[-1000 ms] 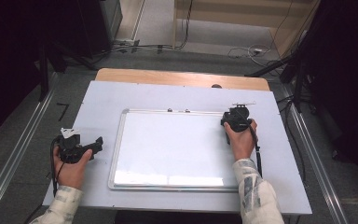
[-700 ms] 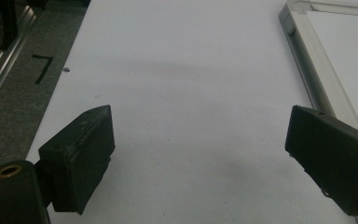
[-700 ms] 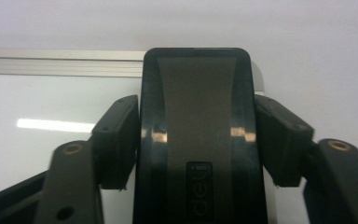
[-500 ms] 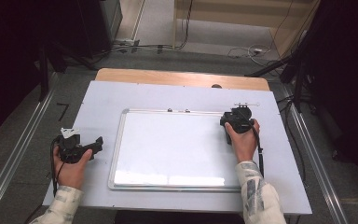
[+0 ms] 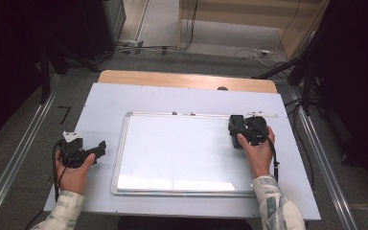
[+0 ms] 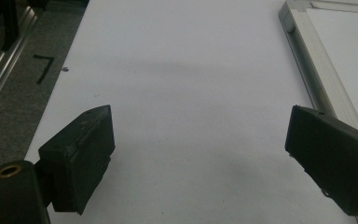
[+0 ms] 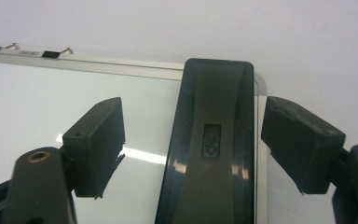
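A white whiteboard with a metal frame lies flat on the table. A black eraser lies on the whiteboard's far right corner. My right gripper straddles the eraser. Its jaws have just been opening, and both pads stand clear of the eraser's sides. In the high view the right gripper sits over that corner. My left gripper rests open on the table, left of the whiteboard. Nothing but bare table lies between the left gripper's jaws, beside the whiteboard's edge.
Two small binder clips sit on the whiteboard's far edge. A wooden strip runs along the table's far side. Metal rails flank the table on the floor, and cables lie beyond it.
The right hand has shifted a little over the whiteboard's far right corner. The left hand has stayed where it was.
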`<state>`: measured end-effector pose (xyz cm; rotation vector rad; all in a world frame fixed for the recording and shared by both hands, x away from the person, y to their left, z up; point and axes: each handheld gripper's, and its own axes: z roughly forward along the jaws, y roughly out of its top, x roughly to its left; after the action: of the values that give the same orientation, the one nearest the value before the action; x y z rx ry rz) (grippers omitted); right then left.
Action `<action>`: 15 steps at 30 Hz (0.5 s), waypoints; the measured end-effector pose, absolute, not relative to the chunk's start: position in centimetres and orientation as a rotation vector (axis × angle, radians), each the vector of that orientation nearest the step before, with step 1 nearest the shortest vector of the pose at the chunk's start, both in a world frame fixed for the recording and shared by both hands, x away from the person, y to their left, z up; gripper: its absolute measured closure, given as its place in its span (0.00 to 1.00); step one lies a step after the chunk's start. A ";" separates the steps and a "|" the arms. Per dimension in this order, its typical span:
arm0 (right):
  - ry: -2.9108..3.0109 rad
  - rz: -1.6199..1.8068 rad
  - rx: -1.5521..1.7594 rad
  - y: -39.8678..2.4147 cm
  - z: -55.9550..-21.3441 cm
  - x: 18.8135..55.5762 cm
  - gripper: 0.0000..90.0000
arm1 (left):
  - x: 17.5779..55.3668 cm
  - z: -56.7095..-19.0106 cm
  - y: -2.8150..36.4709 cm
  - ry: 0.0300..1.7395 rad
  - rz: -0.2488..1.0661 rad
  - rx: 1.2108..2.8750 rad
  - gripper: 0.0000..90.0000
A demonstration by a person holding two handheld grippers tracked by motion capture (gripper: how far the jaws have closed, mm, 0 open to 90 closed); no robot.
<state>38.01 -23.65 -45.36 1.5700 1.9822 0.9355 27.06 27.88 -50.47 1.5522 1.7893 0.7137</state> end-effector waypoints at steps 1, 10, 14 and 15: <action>1.985 0.938 1.560 -23.7 -45.3 37.7 0.21 | 27.1 -50.5 27.9 1.790 0.713 1.551 0.10; 2.003 1.005 1.509 -24.6 -45.0 35.6 0.19 | 27.1 -50.5 27.7 1.790 0.714 1.563 0.10; 2.016 1.009 1.498 -24.9 -45.2 35.0 0.19 | 27.2 -50.6 27.6 1.790 0.714 1.563 0.10; 2.020 1.005 1.496 -25.0 -45.2 34.8 0.19 | 27.2 -50.6 27.6 1.789 0.714 1.561 0.10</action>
<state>34.83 -24.98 -45.19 1.4957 2.0204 1.0046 27.18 27.62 -50.58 1.5614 1.7895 0.7143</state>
